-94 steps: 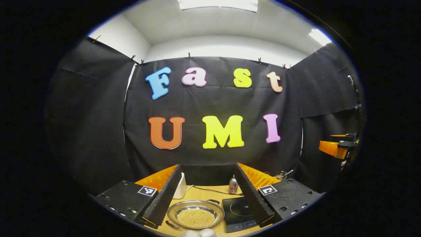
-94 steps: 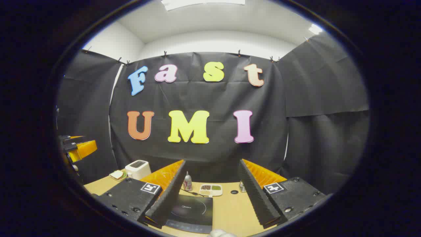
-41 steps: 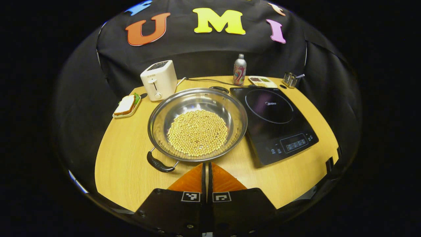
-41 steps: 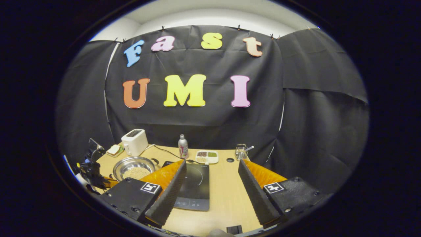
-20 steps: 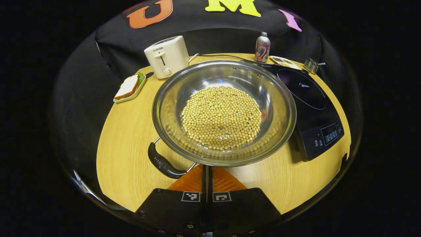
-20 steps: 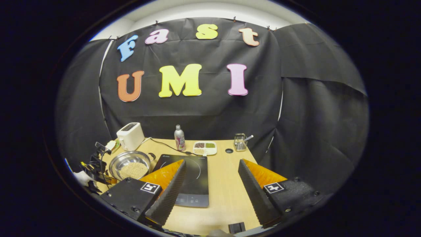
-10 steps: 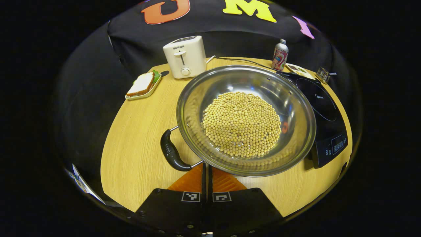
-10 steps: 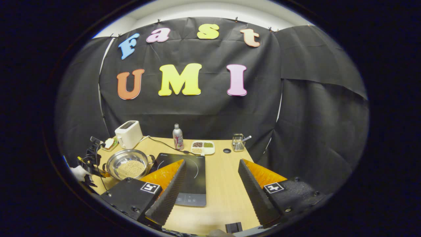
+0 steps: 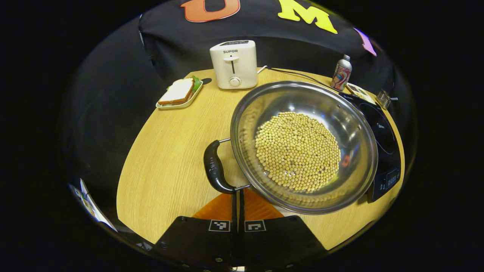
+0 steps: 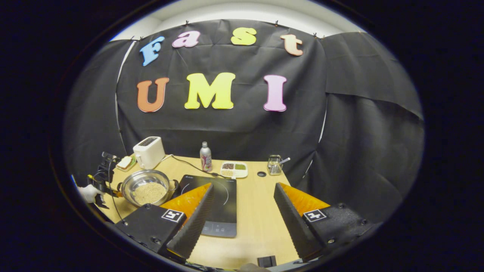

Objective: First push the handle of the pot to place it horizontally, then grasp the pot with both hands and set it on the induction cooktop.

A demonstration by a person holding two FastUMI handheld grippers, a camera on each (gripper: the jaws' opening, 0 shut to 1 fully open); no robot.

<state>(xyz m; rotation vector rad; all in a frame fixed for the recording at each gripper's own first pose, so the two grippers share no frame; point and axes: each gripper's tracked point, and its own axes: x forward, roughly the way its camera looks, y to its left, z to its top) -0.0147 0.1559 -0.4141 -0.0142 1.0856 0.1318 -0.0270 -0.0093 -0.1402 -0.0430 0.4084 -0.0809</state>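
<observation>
**Two grippers, one closed at the pot handle, one spread above the table**

Landmark: the pot.

1. Left gripper: in the left gripper view its fingers are clenched together, with only a thin seam between them and nothing held. The tips sit at the near end of the pot's black handle, where the wire bracket joins it; actual contact is hard to judge. In the right gripper view this gripper appears small at the pot's left side, held by a gloved hand.

2. Right gripper: fingers spread wide, grasping nothing, raised above the table well to the right of the pot. The ridged inner faces of both fingers are visible.

3. Pot: a round, shallow, polished steel pan resting on the wooden table, holding a mound of small, round, pale yellow beans. Its curved, glossy handle points left. The far rim hides the opposite handle in the left gripper view.

4. Induction cooktop: a flat black glass slab just right of the pot, partly covered by the rim.

5. Beyond the pot: a cream, boxy toaster, a sandwich on a small tray and a metal bottle.
</observation>
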